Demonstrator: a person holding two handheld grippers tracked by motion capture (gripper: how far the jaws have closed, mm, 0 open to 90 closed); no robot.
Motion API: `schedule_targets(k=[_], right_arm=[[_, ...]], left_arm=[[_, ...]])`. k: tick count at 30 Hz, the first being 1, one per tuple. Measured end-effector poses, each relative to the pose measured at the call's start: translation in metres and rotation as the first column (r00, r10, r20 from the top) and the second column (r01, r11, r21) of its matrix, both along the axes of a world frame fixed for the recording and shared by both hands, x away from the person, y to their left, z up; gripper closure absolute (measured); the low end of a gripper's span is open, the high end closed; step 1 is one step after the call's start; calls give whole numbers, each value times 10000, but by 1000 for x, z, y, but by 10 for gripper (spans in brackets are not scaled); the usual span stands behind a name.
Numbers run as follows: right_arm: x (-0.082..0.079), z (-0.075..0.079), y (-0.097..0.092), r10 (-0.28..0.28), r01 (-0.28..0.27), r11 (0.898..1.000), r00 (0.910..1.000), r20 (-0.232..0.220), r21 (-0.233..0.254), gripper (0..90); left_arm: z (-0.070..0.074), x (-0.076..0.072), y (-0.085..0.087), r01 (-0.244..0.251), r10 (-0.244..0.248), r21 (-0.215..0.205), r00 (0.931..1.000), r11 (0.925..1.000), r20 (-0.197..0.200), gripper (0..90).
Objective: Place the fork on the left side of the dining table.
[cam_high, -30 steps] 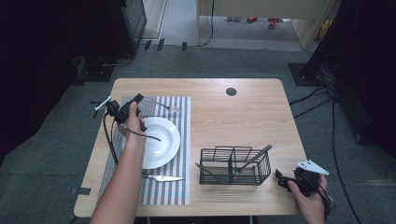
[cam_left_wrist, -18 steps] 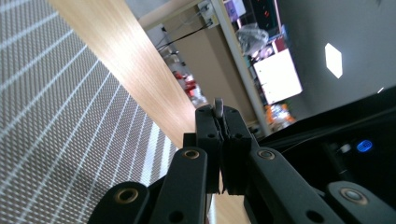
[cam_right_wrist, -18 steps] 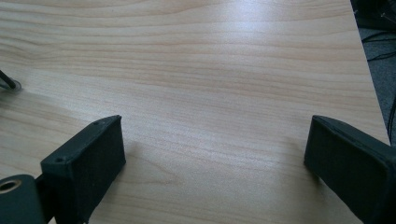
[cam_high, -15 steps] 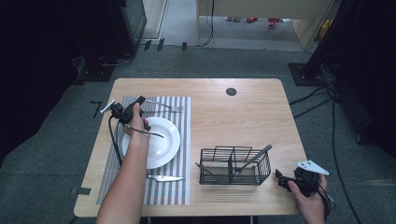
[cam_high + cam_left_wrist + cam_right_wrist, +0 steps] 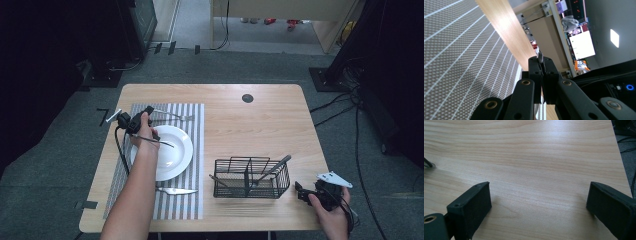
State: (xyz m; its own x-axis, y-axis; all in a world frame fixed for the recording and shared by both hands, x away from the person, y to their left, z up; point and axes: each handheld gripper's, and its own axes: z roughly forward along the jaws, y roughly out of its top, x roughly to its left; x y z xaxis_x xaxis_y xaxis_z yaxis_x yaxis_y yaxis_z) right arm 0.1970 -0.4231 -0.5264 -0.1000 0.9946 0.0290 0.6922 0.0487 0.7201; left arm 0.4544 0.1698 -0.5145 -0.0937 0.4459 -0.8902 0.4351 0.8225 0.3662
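Observation:
My left gripper is over the far left of the striped placemat, just beyond the white plate. It is shut on the handle of a fork, which points right along the mat's far edge. In the left gripper view a thin sliver of the fork's metal shows between the closed jaws. My right gripper rests low on the table's front right corner, open, with only bare wood between its pads.
A knife lies on the mat in front of the plate. A black wire basket holding utensils stands left of my right gripper. A dark round hole marks the far side of the table.
My left gripper has shifted a little to the right and nearer the plate, carrying the fork. The right gripper has stayed put.

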Motion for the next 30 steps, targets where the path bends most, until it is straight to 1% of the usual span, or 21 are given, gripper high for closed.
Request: schedule_targets(k=[1, 4, 5, 7, 10, 11, 12, 14, 15, 16, 17, 18, 19, 20, 21, 22, 23, 25, 26, 28, 30], right_arm=[[0, 0, 0, 0, 0, 10000, 10000, 0, -1, 55], [0, 0, 0, 0, 0, 10000, 10000, 2, 3, 55], [0, 0, 0, 0, 0, 10000, 10000, 0, 1, 55], [0, 0, 0, 0, 0, 10000, 10000, 1, 1, 55], [0, 0, 0, 1, -1, 10000, 10000, 1, 1, 55], [0, 0, 0, 0, 0, 10000, 10000, 0, 1, 55], [0, 0, 0, 0, 0, 10000, 10000, 0, 1, 55], [0, 0, 0, 0, 0, 10000, 10000, 0, 2, 55], [0, 0, 0, -1, 1, 10000, 10000, 0, 2, 55], [0, 0, 0, -1, 1, 10000, 10000, 0, 2, 55], [0, 0, 0, -3, 3, 10000, 10000, -1, 3, 55], [0, 0, 0, -1, 1, 10000, 10000, 0, 0, 55], [0, 0, 0, 0, 0, 10000, 10000, 1, -1, 55], [0, 0, 0, 0, 0, 10000, 10000, 1, -1, 55], [0, 0, 0, 1, -1, 10000, 10000, 0, 3, 54], [0, 0, 0, 1, -1, 10000, 10000, 0, 3, 54], [0, 0, 0, 0, 0, 10000, 10000, 0, 0, 55], [0, 0, 0, -1, 1, 10000, 10000, 0, 1, 55], [0, 0, 0, -1, 1, 10000, 10000, 0, 1, 55], [0, 0, 0, 1, -1, 10000, 10000, 0, -1, 55], [0, 0, 0, 1, -1, 10000, 10000, 0, 2, 55]], left_arm=[[1, 0, 1, -19, 26, 226, 9996, 9997, -277, 867], [0, 0, 2, 3, 7, 287, 9994, 9996, -346, 856], [1, 0, 2, -38, 57, 403, 9990, 9992, -452, 848], [1, 0, 3, -55, 77, 434, 9986, 9990, -525, 843], [0, 0, 4, -41, 78, 446, 9965, 9990, -829, 823], [0, 0, 5, -85, 122, 359, 9945, 9993, -1043, 819], [0, 0, 5, -85, 122, 359, 9945, 9993, -1043, 817], [0, 1, 6, -121, 155, 264, 9909, 9996, -1336, 815], [0, 2, 7, -181, 201, 137, 9866, 9997, -1622, 812], [0, 2, 7, -181, 201, 137, 9866, 9997, -1622, 808], [1, 4, 9, -149, 191, 225, 9805, 9996, -1956, 803], [1, 4, 10, -123, 171, 246, 9785, 9996, -2055, 797], [1, 5, 11, -130, 191, 288, 9750, 9995, -2215, 793], [1, 5, 11, -130, 191, 288, 9750, 9995, -2215, 789], [0, 7, 13, -137, 198, 260, 9683, 9996, -2489, 786], [0, 7, 13, -137, 198, 260, 9683, 9996, -2489, 783], [0, 8, 14, -77, 143, 264, 9661, 9996, -2579, 777], [1, 10, 14, 25, 101, 457, 9619, 9990, -2731, 769], [1, 10, 14, 25, 101, 457, 9619, 9990, -2731, 764], [2, 11, 14, 101, 93, 681, 9601, 9976, -2794, 755], [2, 13, 14, 244, 10, 836, 9566, 9962, -2912, 740]])
